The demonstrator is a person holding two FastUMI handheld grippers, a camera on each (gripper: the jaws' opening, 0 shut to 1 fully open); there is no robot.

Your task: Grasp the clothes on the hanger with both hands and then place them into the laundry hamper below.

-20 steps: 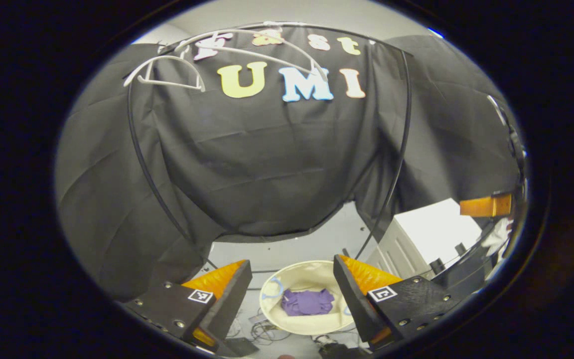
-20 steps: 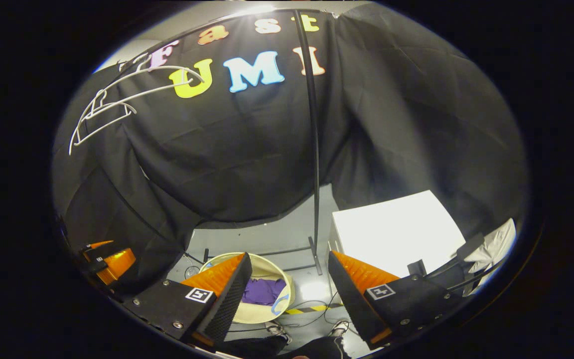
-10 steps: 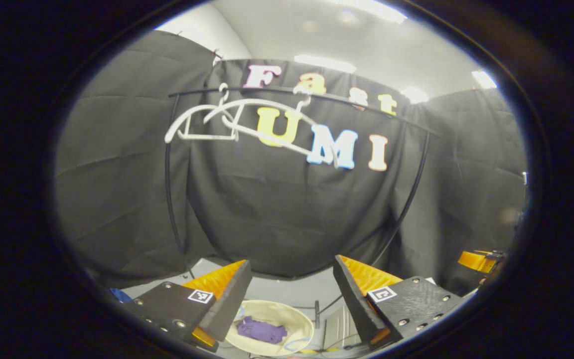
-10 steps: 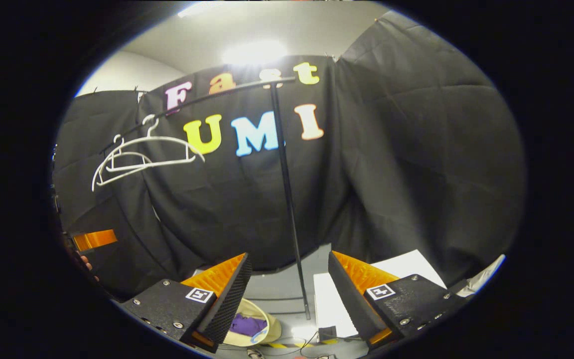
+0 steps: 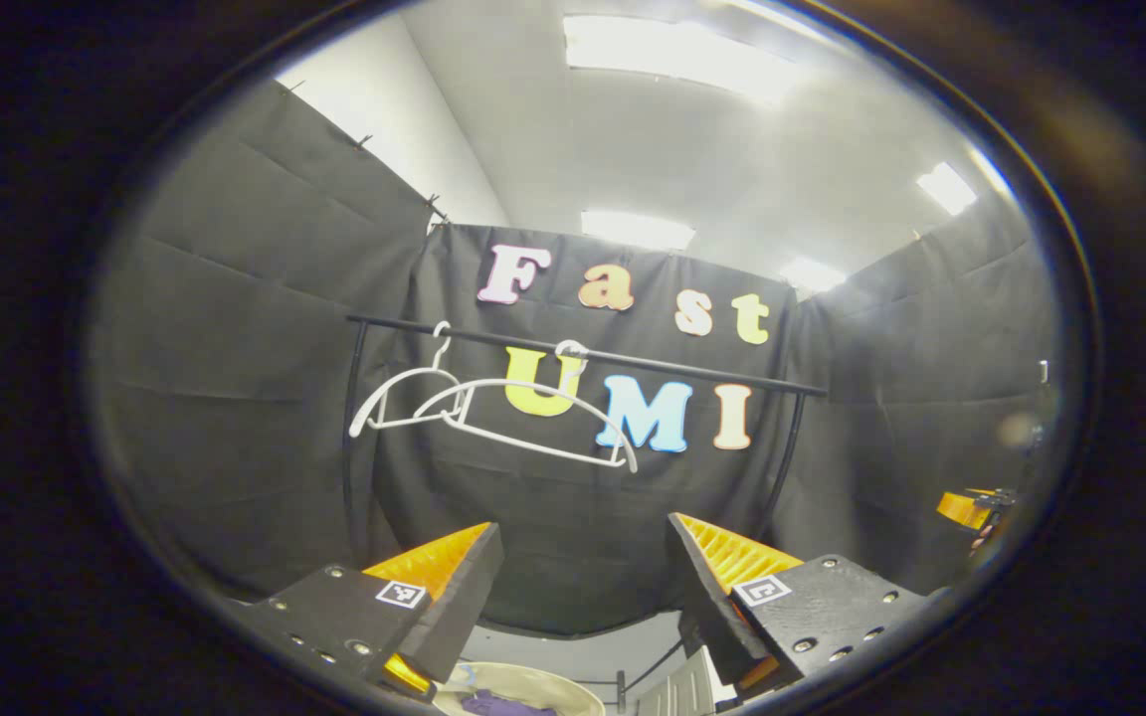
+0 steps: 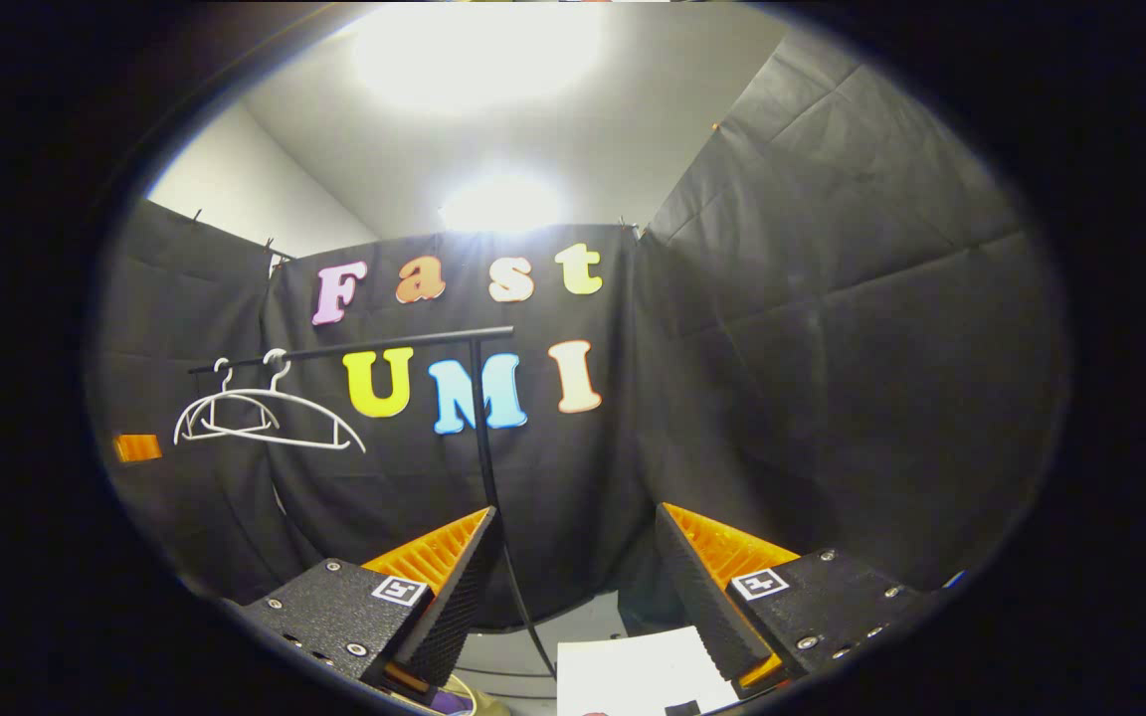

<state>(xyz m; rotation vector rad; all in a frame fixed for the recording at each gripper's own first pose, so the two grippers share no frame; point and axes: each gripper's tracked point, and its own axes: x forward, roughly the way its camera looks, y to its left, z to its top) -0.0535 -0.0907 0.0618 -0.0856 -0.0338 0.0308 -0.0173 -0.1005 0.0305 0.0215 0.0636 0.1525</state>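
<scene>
Two bare white hangers [image 5: 493, 413] hang from the black rail [image 5: 633, 360] in the left gripper view; nothing is draped on them. The same hangers [image 6: 260, 420] hang at the left end of the rail [image 6: 374, 345] in the right gripper view. A purple garment [image 5: 493, 705] lies in the cream hamper [image 5: 523, 691] at the bottom edge. My left gripper [image 5: 583, 567] is open and empty, well back from the rail. My right gripper [image 6: 578, 557] is open and empty too. The hamper's rim [image 6: 464, 699] peeks in by its left finger.
The rail's black upright [image 6: 493, 477] runs down between my right fingers. A white box [image 6: 633, 676] sits on the floor to the right of the hamper. The other gripper [image 5: 971, 507] is at the far right of the left gripper view.
Both views have tilted up from the floor toward the rail and ceiling. The hamper with the purple garment has slid to the bottom edge. Both grippers stayed open.
</scene>
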